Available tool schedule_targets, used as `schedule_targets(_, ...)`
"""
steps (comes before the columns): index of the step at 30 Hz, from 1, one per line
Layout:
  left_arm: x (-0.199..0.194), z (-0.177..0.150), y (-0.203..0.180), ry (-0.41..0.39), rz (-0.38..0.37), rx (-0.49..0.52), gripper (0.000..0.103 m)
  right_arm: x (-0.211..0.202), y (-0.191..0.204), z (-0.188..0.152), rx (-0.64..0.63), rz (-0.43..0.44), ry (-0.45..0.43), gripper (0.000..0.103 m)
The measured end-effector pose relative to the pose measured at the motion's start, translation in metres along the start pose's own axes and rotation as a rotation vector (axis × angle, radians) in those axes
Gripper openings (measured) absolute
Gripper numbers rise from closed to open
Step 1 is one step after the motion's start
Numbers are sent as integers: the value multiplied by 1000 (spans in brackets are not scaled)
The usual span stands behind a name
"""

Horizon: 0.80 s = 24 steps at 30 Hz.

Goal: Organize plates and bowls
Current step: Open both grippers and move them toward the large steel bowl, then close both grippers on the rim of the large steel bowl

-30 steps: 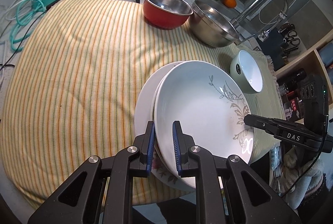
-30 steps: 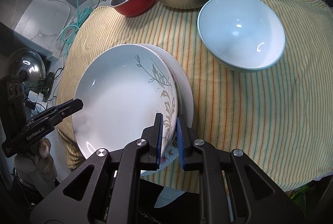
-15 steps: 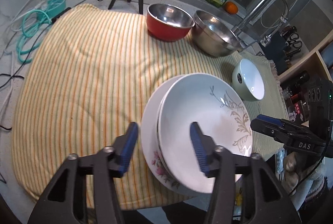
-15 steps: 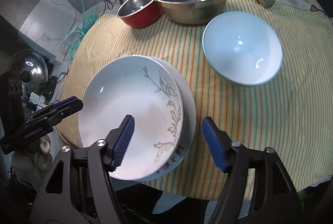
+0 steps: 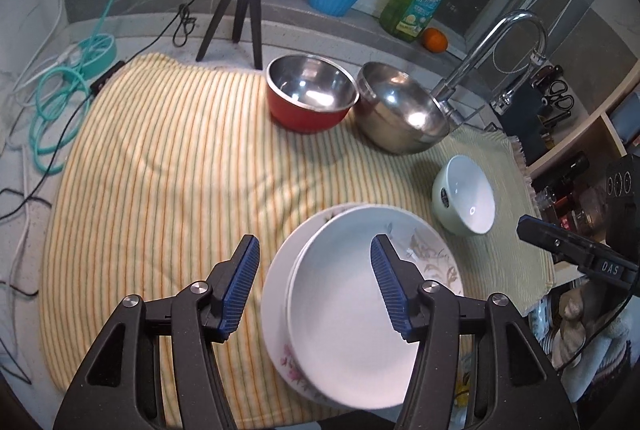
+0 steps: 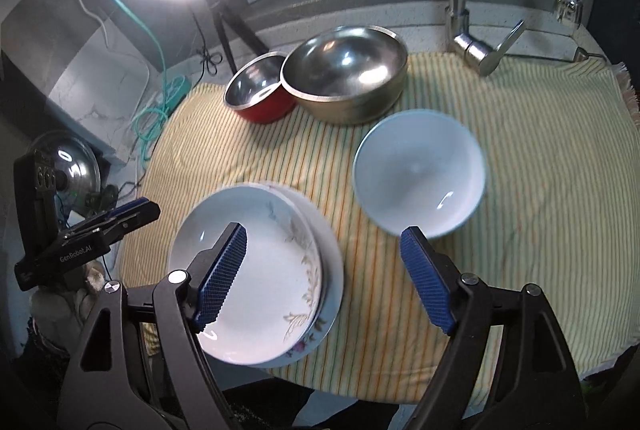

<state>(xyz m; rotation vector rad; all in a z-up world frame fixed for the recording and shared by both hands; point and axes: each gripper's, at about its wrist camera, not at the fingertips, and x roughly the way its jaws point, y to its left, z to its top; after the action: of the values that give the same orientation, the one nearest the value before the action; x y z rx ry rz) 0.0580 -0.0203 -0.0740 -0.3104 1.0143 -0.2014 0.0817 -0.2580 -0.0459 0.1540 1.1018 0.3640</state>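
Right wrist view | my right tongs (image 6: 322,274) opening, nothing between | left tongs (image 5: 314,286) apart, empty | pale glossy ceramic bowl (image 6: 419,172) just ahead-right of right tongs, right hand nearer | leaf-patterned white plate (image 6: 256,270) stacked on striped-cloth surface (image 6: 540,170)

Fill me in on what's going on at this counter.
A person holding two grippers is sorting dishes on a striped cloth. The leaf-patterned plate sits stacked on a floral plate. Both the left gripper and the right gripper are off it; the right gripper's jaws are opening. The white bowl, red bowl and steel bowl sit separately.
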Motion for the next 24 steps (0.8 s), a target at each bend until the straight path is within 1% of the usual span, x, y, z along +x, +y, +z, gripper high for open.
schedule_targets(5,6,21,-12,-25,-22,5,57,-11,-20,23,24,-10,-49,82)
schedule_targets(11,19,38,-29,-47,-45,8,57,-14,-44,53,45,0,-87,82)
schedule_targets(15,33,50,-40,-55,-65,-8,57,-9,-53,69,47,12,-87,82)
schedule_targets(24,69,72,-50,-43,-93,-90,57,27,-87,98,138,104,-53,82)
